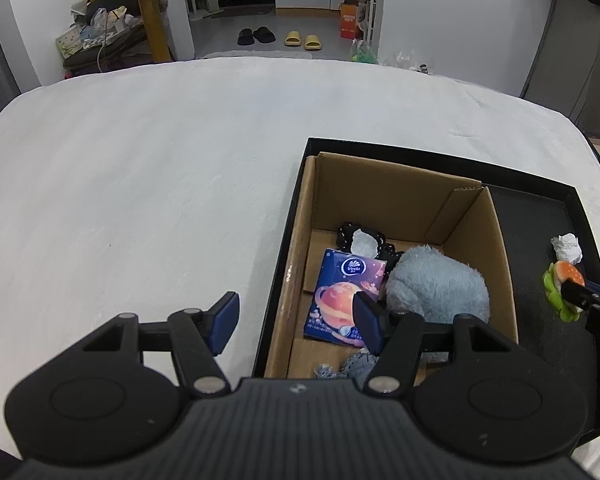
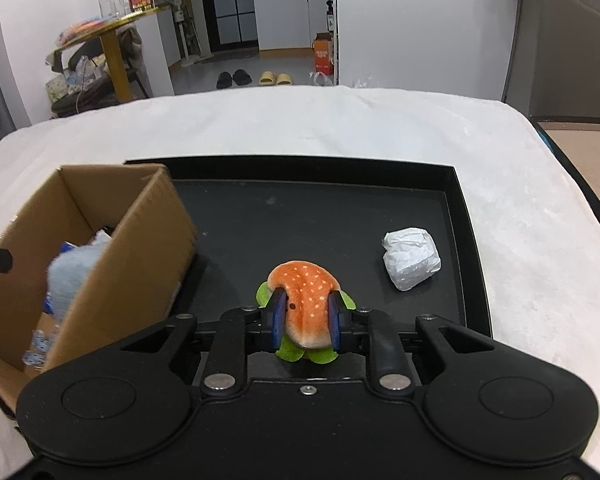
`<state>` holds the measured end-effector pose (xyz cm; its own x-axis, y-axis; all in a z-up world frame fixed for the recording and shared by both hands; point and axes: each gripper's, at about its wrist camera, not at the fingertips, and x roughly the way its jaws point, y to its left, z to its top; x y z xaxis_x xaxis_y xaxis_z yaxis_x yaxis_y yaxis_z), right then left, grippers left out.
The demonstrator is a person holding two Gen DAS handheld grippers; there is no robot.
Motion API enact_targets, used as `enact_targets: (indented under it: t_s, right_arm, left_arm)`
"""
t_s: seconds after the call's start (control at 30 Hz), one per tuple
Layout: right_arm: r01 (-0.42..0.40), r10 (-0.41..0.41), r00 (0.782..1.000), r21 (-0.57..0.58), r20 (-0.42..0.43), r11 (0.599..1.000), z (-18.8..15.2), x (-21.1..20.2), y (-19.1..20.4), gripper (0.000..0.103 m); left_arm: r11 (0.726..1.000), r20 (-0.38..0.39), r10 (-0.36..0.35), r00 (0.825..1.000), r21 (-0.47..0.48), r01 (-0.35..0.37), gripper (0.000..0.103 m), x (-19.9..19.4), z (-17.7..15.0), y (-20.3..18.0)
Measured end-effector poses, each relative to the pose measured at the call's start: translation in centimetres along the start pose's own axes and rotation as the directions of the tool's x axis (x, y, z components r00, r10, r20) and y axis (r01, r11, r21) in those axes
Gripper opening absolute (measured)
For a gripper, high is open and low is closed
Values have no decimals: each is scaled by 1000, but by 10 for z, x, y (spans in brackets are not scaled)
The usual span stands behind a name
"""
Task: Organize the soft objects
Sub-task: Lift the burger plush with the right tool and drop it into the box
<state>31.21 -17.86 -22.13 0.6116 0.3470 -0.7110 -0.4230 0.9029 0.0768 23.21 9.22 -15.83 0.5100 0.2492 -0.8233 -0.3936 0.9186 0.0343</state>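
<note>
A plush burger toy (image 2: 305, 302), orange bun over green lettuce, is squeezed between the blue pads of my right gripper (image 2: 305, 319), just above the black tray (image 2: 324, 216). The same toy (image 1: 565, 283) shows at the right edge of the left wrist view, pinched by the right gripper (image 1: 580, 298). My left gripper (image 1: 296, 322) stands open with nothing between its fingers, straddling the near left wall of the cardboard box (image 1: 384, 196). Inside the box lie a blue fluffy plush (image 1: 436, 286), a blue tissue pack (image 1: 340, 294), a black-and-white fabric piece (image 1: 362, 240) and a small grey plush (image 1: 356, 364).
A crumpled white paper ball (image 2: 410, 258) lies on the tray to the right of the burger. The box (image 2: 88, 248) stands in the tray's left part. Tray and box rest on a white cloth-covered table (image 1: 140, 184). Beyond it are slippers, a yellow side table and clutter.
</note>
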Motion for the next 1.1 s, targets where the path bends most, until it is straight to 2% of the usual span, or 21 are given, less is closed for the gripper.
enact_targets:
  t_s: [0.3,0.73,1.1]
  right_arm:
    - [-52,52,998,10,45,999,10,-18,9,21]
    - [-111,112,989,-14,93,994,32,-35,34,21]
    - [-136,142,984,-62,107,989,48,-36,66,21]
  left_arm:
    - [1000,17,6,1000,-1,-6,61,-12,-1,6]
    - [998,23,-62,998,-24,63,61,-16,-2,19]
    - [992,4,-111,994,-57,111,57,-4,-4,32]
